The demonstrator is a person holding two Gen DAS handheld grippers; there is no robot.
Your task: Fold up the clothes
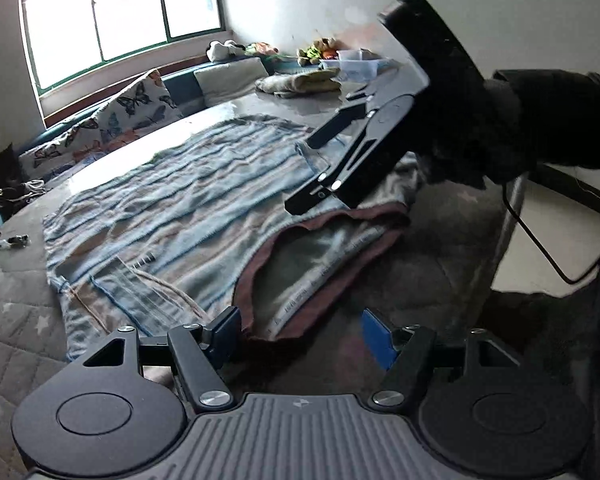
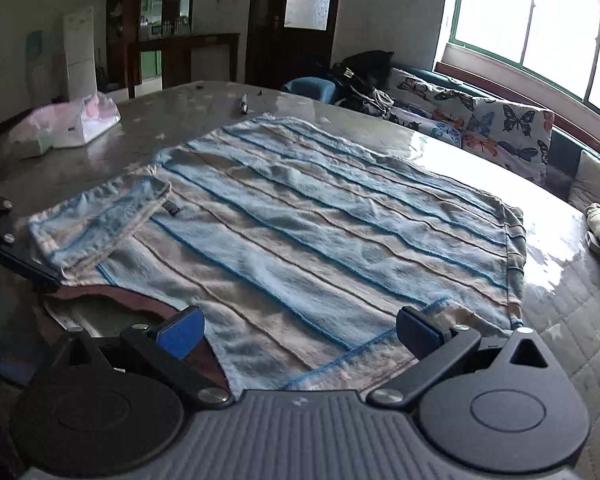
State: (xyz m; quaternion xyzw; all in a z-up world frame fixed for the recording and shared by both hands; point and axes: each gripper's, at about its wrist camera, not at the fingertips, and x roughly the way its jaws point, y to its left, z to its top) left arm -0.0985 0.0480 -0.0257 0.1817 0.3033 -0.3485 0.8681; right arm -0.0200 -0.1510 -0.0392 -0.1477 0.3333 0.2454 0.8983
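Observation:
A blue and beige striped fleece garment (image 1: 172,208) with a brown waistband (image 1: 324,224) lies flat on the grey table (image 1: 16,320). It also shows in the right wrist view (image 2: 300,224). My left gripper (image 1: 304,328) is open, its fingers on either side of the waistband's near end. My right gripper (image 2: 300,324) is open, low over the garment's near edge by a pocket. The right gripper also shows in the left wrist view (image 1: 320,164), over the garment's far side. A left gripper finger (image 2: 24,264) touches the garment's left corner.
A pink plastic bag (image 2: 68,120) and a dark pen (image 2: 244,102) lie on the table's far side. Folded cloth (image 1: 300,82) and a clear box (image 1: 352,66) sit at the far end. A butterfly-print cushion (image 1: 140,100) lines the window bench. A black cable (image 1: 540,240) hangs off the table edge.

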